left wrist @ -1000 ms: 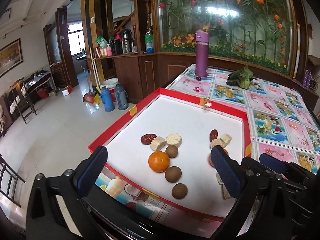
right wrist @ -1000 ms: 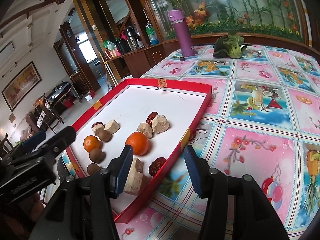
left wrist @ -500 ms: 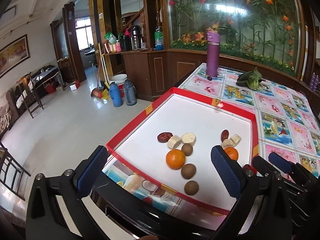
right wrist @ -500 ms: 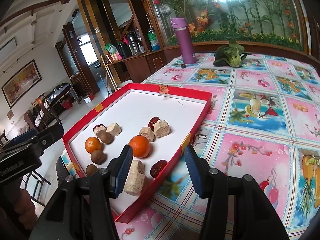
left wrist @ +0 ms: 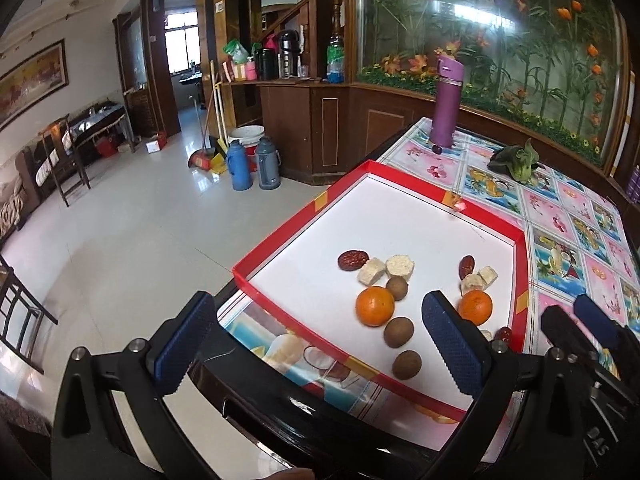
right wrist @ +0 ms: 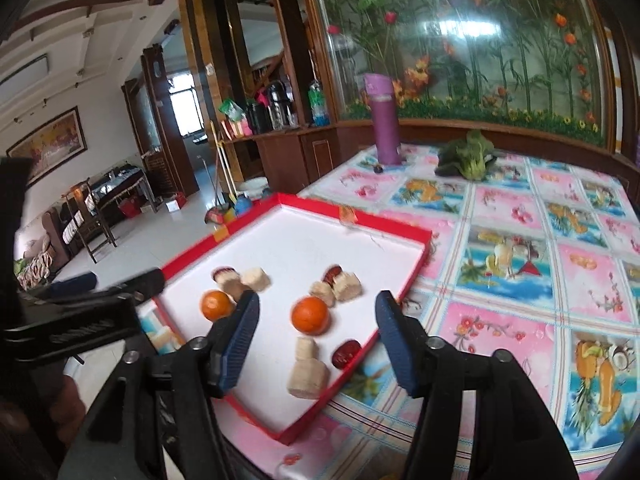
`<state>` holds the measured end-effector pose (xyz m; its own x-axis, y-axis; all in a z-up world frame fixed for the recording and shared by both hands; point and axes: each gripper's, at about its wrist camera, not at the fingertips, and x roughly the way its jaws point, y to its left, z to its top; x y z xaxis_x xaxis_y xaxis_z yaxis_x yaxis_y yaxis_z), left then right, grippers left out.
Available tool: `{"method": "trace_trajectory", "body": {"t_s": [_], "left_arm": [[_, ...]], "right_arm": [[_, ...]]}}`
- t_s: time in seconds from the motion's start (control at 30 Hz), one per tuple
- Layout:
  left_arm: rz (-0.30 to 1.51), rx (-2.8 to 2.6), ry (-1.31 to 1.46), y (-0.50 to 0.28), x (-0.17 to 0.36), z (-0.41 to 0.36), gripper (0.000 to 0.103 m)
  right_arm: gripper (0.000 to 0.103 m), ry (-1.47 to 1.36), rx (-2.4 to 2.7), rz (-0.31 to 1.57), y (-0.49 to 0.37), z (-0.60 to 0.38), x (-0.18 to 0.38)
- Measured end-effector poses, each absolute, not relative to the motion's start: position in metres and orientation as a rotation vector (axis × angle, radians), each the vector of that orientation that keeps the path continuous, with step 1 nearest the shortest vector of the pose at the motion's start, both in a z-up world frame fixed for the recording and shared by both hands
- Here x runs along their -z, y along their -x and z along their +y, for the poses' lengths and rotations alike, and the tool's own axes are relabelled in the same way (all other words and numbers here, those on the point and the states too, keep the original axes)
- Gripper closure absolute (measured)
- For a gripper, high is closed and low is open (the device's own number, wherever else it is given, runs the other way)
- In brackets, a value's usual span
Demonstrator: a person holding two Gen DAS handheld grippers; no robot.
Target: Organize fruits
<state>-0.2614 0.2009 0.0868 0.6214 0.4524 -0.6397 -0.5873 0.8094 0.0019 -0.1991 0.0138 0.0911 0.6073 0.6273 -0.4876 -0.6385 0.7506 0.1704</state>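
Inside the red tray (left wrist: 280, 236) lie the fruits — oranges (left wrist: 375, 306) at six o'clock. Left gripper (left wrist: 320, 344) and right gripper (right wrist: 316, 334) hover with jaws spread wide, empty.

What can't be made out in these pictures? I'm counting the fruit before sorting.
- Left wrist view: the left gripper's right finger covers part of the right-hand orange and the pale pieces and red date below it.
- Right wrist view: motion blur; the right gripper's left finger hides the brown round fruits.
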Motion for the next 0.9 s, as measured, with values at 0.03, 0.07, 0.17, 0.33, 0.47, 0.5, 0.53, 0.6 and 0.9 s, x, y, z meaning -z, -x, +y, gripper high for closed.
{"method": "trace_trajectory", "body": {"t_s": [0.03, 0.07, 0.17, 0.33, 0.47, 0.5, 0.53, 0.6, 0.9], "left_arm": [[0.664, -0.609, 0.219, 0.263, -0.088, 0.203, 0.0], [0.659, -0.617, 0.217, 0.265, -0.088, 0.204, 0.0], [0.647, -0.642, 0.189, 0.268, -0.09, 0.204, 0.0], [0.629, -0.659, 0.155, 0.273, -0.095, 0.203, 0.0], [0.614, -0.666, 0.15, 0.276, -0.101, 0.203, 0.0], [0.61, -0.667, 0.147, 0.277, -0.102, 0.204, 0.0], [0.607, -0.667, 0.147, 0.278, -0.103, 0.204, 0.0], [0.595, -0.671, 0.151, 0.281, -0.107, 0.204, 0.0], [0.569, -0.668, 0.138, 0.289, -0.119, 0.2, 0.0]], "right_arm": [[0.041, 0.022, -0.736, 0.545, 0.202, 0.014, -0.094], [0.04, 0.022, -0.746, 0.533, 0.206, 0.016, -0.099], [0.036, 0.027, -0.764, 0.516, 0.213, 0.021, -0.111], [0.035, 0.039, -0.76, 0.492, 0.223, 0.027, -0.124], [0.033, 0.056, -0.746, 0.477, 0.228, 0.029, -0.127], [0.033, 0.058, -0.745, 0.476, 0.229, 0.029, -0.126], [0.033, 0.061, -0.745, 0.477, 0.228, 0.029, -0.126], [0.033, 0.063, -0.746, 0.479, 0.229, 0.029, -0.125], [0.033, 0.091, -0.754, 0.462, 0.238, 0.031, -0.123]]}}
